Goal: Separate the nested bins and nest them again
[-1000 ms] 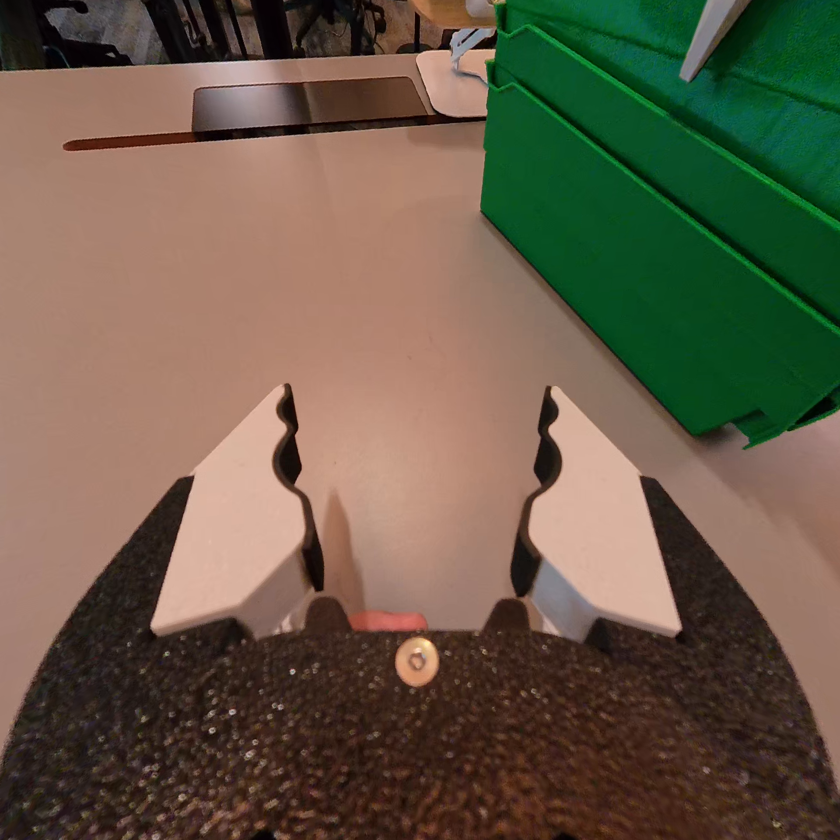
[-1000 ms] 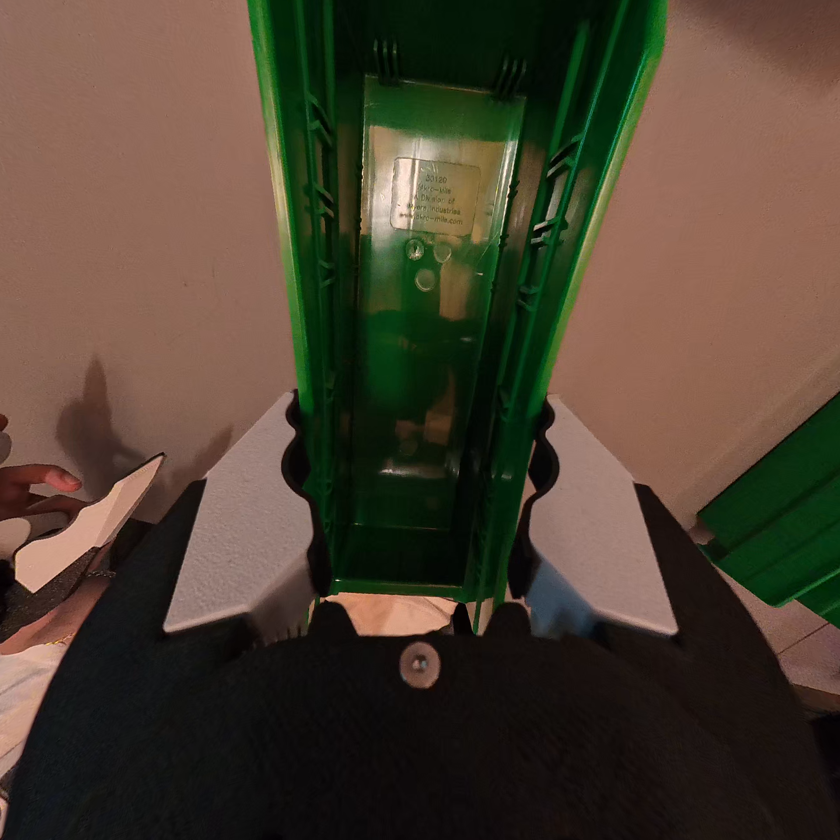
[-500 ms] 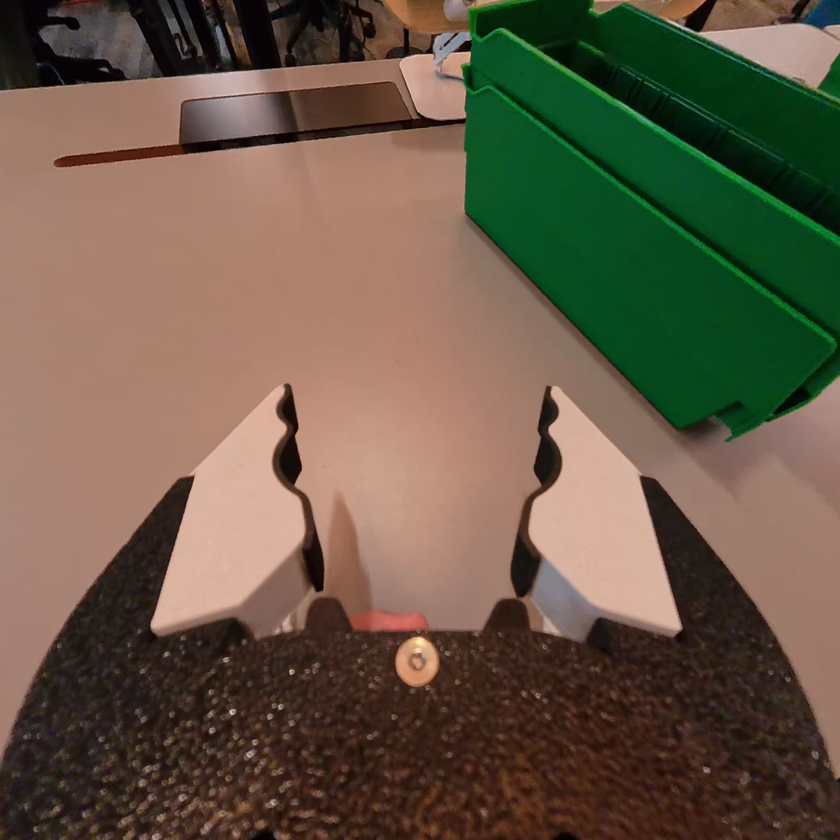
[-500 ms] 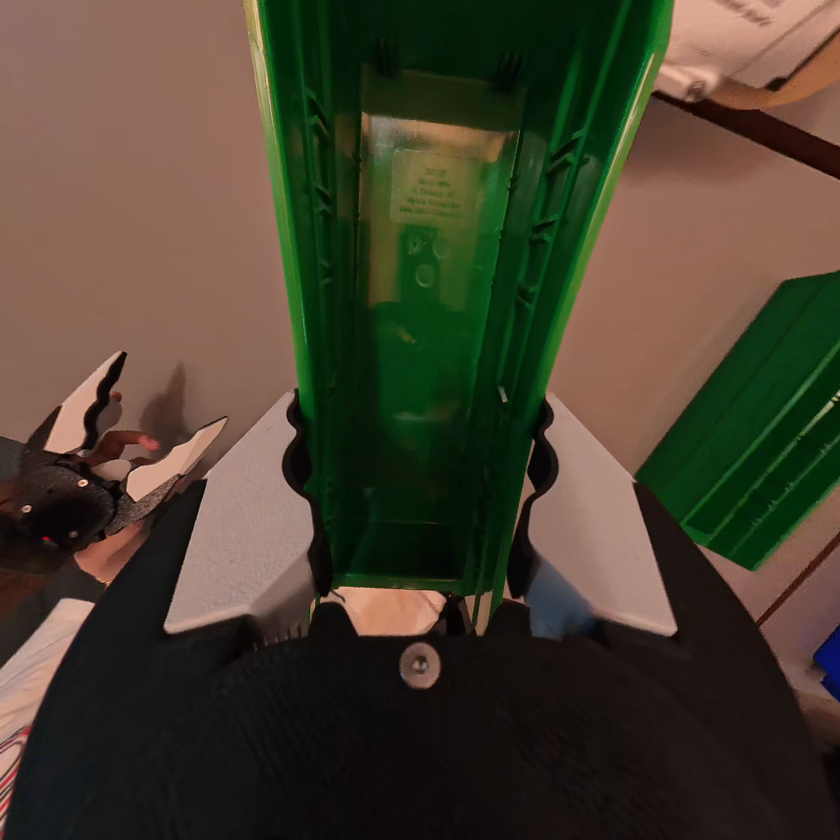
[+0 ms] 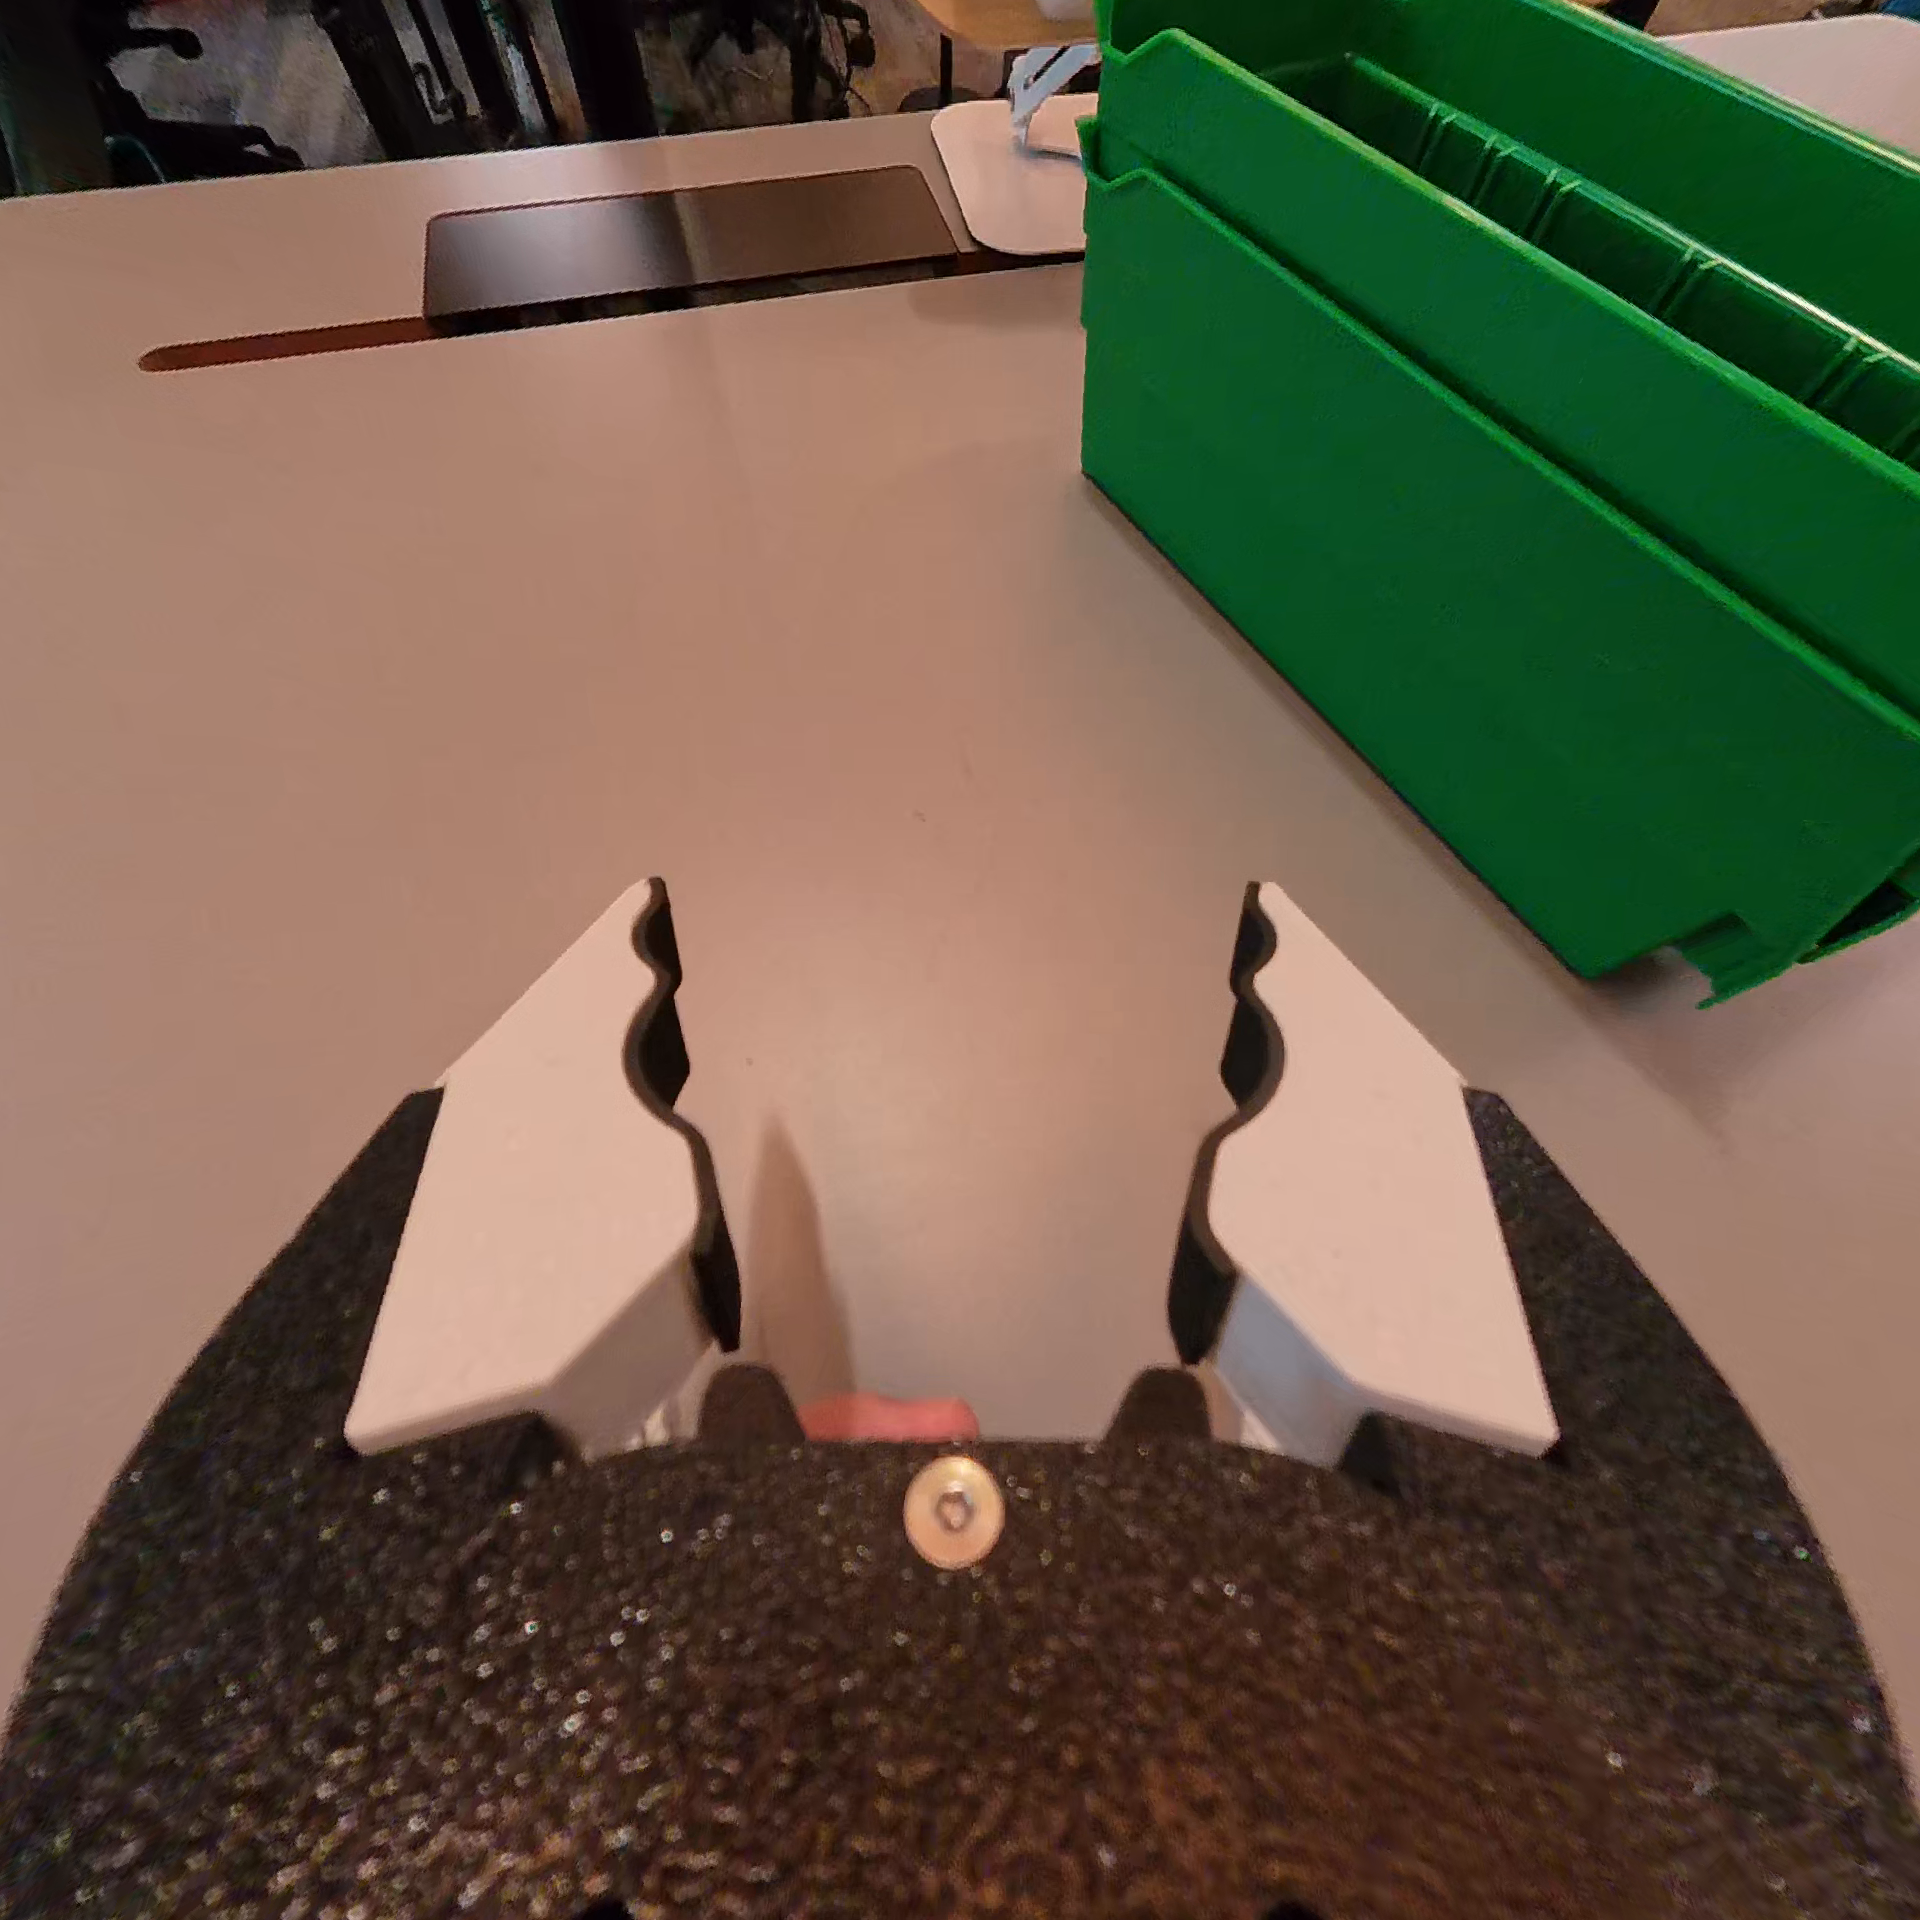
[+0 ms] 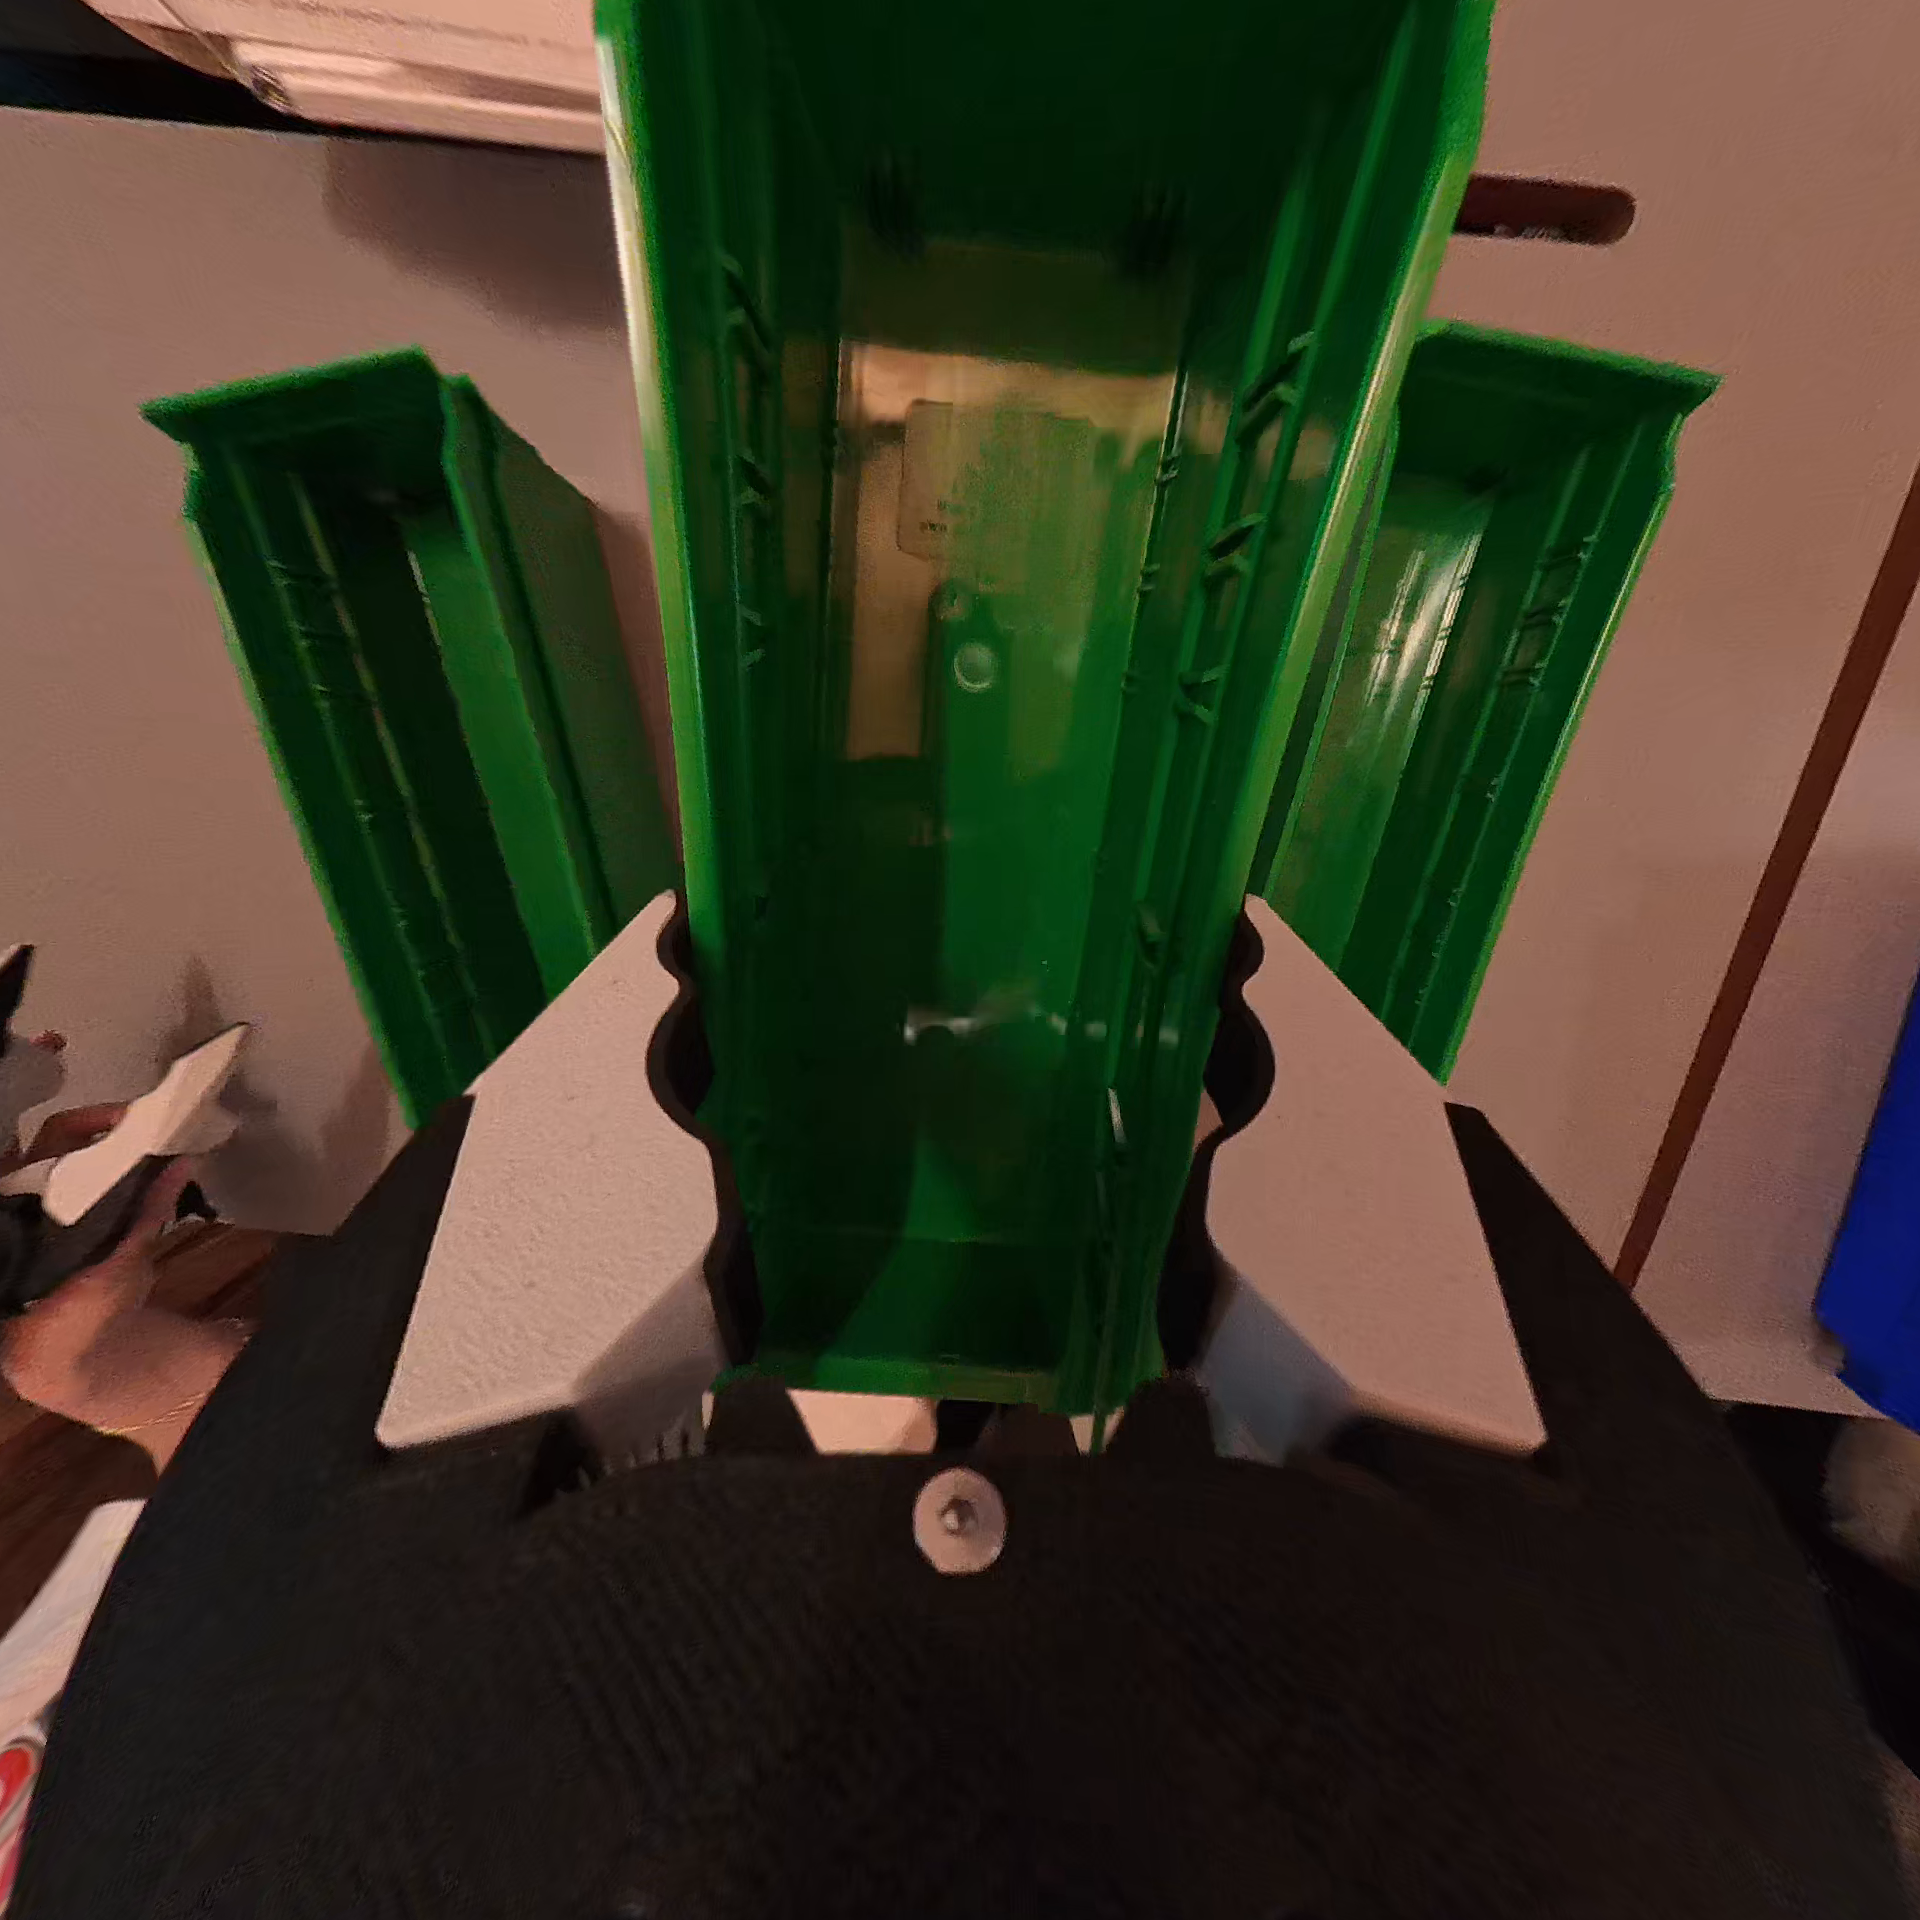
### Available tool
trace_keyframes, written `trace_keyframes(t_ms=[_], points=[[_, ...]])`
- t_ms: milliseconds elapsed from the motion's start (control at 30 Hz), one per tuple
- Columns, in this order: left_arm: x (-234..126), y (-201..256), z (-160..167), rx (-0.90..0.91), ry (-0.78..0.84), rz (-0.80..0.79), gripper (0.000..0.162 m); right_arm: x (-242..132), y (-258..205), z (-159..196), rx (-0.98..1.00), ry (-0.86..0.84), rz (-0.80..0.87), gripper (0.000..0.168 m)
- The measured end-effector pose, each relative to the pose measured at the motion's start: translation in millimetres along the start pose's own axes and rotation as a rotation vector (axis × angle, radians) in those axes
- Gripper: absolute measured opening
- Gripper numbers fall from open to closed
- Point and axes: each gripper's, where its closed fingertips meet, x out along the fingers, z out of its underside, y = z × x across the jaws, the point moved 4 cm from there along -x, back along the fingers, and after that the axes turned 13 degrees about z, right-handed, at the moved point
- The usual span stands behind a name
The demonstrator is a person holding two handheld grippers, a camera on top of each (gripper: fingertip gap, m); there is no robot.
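A green bin [image 6: 997,675] is clenched across its two long walls by the right gripper [image 6: 961,1122], held above the beige table [image 6: 94,623] with its open top toward the camera. Two more green bins lie on the table beyond it, one to the left [image 6: 395,707] and one to the right [image 6: 1496,675], apart from each other. In the left wrist view, the left gripper [image 5: 956,1101] hangs released and empty over the table, with a nested pair of green bins [image 5: 1507,540] near its right. The picture is blurred, so the exact height cannot be told. Slippage looks like the main risk: the thin walls could flex inward and slide from the pads, or the long bin could tip and strike a neighbour.
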Motion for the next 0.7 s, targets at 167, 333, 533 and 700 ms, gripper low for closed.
trace_keyframes(t_ms=[167, 333, 533, 700], points=[[1.8, -0.9, 1.7, -0.001, -0.010, -0.003, 0.105, 57.7, 27.9, 12.4, 0.042, -0.052, -0.019, 0.099], [4.9, 0.4, 2.9, 0.014, -0.023, -0.006, 0.105, 104.4, 34.0, 20.6, 0.074, -0.089, -0.089, 0.100], [10.3, 3.3, 6.2, 0.025, -0.044, -0.005, 0.105, 139.7, 36.2, 21.9, 0.041, -0.130, -0.065, 0.101], [15.4, 6.2, 9.1, 0.035, -0.062, 0.002, 0.105, 164.4, 34.2, 24.5, 0.052, -0.142, -0.061, 0.102]])
